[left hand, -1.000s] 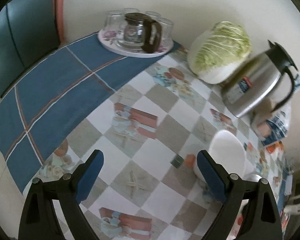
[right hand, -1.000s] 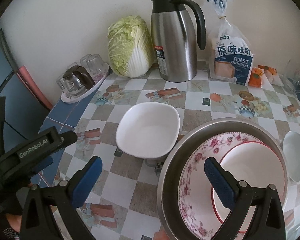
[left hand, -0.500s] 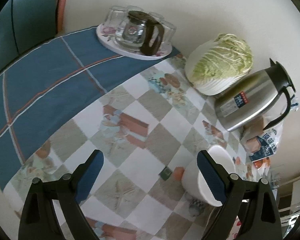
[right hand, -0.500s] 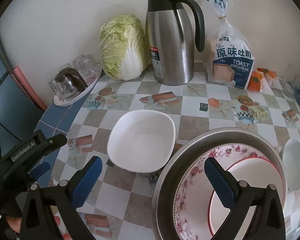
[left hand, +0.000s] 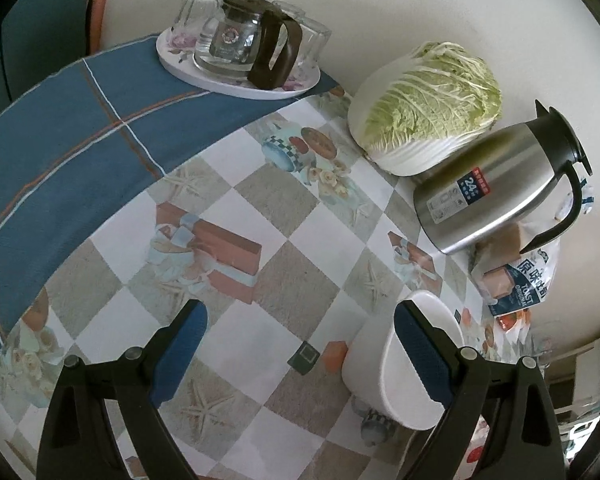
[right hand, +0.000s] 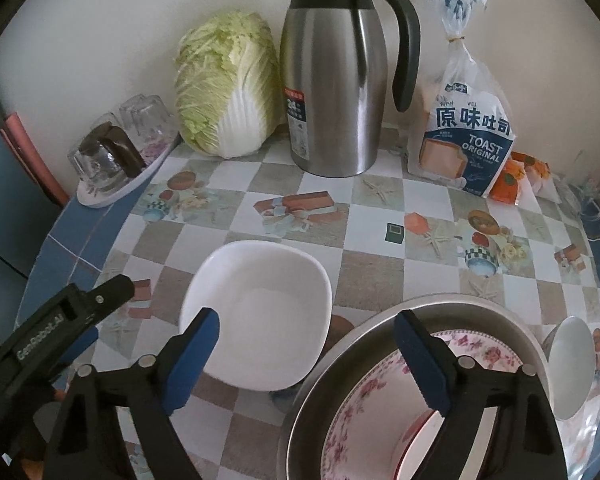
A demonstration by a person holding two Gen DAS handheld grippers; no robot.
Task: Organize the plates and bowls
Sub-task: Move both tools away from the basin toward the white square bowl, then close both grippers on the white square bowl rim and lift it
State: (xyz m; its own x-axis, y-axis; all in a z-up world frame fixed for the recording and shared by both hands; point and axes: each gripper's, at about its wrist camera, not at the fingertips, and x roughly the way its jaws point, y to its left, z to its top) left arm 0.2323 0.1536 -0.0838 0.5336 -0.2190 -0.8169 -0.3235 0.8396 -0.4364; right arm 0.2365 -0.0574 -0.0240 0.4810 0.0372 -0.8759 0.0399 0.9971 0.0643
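Bowls and plates sit toward the near edge of the checked tablecloth (right hand: 380,200). A white square bowl (right hand: 260,312) stands on the cloth, its right corner just beside the rim of a large steel basin (right hand: 496,320). Only the right wrist view looks into that basin: a rose-patterned plate (right hand: 380,412) lies inside, with a red-rimmed white plate (right hand: 420,432) on top of it, partly hidden by the gripper. That view alone also shows a small white bowl (right hand: 572,364) just right of the basin.

The right gripper (right hand: 306,352) hangs over the gap where square bowl and basin meet — its jaws have just been closing a little but stand wide, nothing pressed between them. The left gripper (left hand: 300,344) is spread wide and empty; from its own camera the square bowl shows side-on behind the right finger, whether touching it I cannot tell.

Along the wall stand a cabbage (right hand: 228,84), a steel thermos jug (right hand: 332,76) and a bag of toast (right hand: 464,128). The left wrist view gives the clearer look at the tray (left hand: 236,84) — a glass teapot (left hand: 240,40) ringed by upturned glasses, resting on the blue cloth (left hand: 80,128).
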